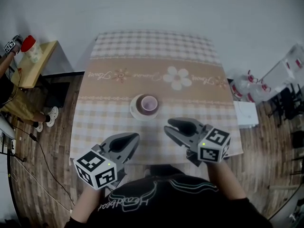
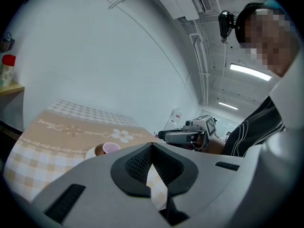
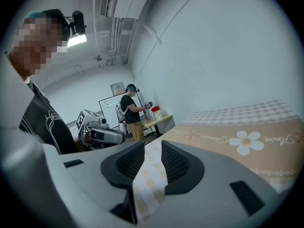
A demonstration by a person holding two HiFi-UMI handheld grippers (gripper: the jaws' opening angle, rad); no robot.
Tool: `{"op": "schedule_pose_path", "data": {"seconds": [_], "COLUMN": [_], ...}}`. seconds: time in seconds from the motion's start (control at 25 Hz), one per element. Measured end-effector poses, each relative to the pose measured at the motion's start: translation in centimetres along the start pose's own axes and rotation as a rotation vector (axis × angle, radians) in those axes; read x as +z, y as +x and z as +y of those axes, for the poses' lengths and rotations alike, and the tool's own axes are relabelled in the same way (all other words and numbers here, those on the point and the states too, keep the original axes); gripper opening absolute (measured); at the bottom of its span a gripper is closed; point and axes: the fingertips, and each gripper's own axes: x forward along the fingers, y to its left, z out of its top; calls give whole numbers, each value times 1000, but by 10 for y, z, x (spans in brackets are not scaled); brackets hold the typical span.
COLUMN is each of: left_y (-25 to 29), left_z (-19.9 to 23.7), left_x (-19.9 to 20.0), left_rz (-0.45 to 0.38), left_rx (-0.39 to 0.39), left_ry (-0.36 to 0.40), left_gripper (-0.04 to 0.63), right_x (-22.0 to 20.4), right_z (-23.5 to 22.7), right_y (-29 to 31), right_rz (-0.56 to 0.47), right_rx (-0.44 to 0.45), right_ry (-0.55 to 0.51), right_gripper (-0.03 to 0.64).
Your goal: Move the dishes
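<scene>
Head view: a table (image 1: pixel 104 127) under a checked cloth with a beige flowered band fills the middle. At its centre a pink cup (image 1: pixel 149 103) stands upright on a saucer (image 1: pixel 135 109). The left gripper (image 1: pixel 132 137) lies at 7 o'clock from the cup, near the table's near edge, well apart from it. Its jaws are pressed together, with nothing in them. The right gripper (image 1: pixel 169 127) lies at 5 o'clock from the cup, closer to it but not touching. Its jaws stand spread and empty. A side table (image 1: pixel 39 63) at 10 o'clock bears a red-lidded jar (image 1: pixel 30 48).

Left gripper view: the left gripper (image 2: pixel 152 146) has its pads meeting at the tips, and only cloth shows below them. The cup (image 2: pixel 111 147) and saucer (image 2: pixel 91 152) sit at 9 o'clock from the tips. The right gripper (image 2: pixel 179 137) is at 2 o'clock.

Right gripper view: the right gripper (image 3: pixel 153 145) has a clear gap between its pads, with bare cloth in it. The left gripper (image 3: pixel 105 136) is at 9 o'clock. A second person (image 3: pixel 128 112) stands at 11 o'clock beside the side table (image 3: pixel 160 121). The dishes are out of this view.
</scene>
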Motion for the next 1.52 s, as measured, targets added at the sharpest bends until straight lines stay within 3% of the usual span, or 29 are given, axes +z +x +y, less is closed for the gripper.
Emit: {"op": "schedule_pose_path", "data": {"seconds": [0.28,0.56,0.84,1.08,1.52], "left_y": [11,30,41,48,54], "left_z": [23,48,67,80,99], "left_x": [5,1,-8,-9,-19], "left_rz": [18,31,52,56,67], "left_rx": [60,101,140,168,184], "left_ry": [-20,-69,-120,-135,-179], "left_gripper": [-5,-5,-5,-5,-5], "right_x": [16,-3,-43,-63,-79], "right_z": [-63,-119,-157,-173,-183], "right_y": [25,58,92,113,132], "right_rz": [7,82,131,200,251], "right_rx": [-119,-185,-168,-194,-196], "right_ry": [-7,25,225,201,252], "right_gripper": [102,101,101,101,100]}}
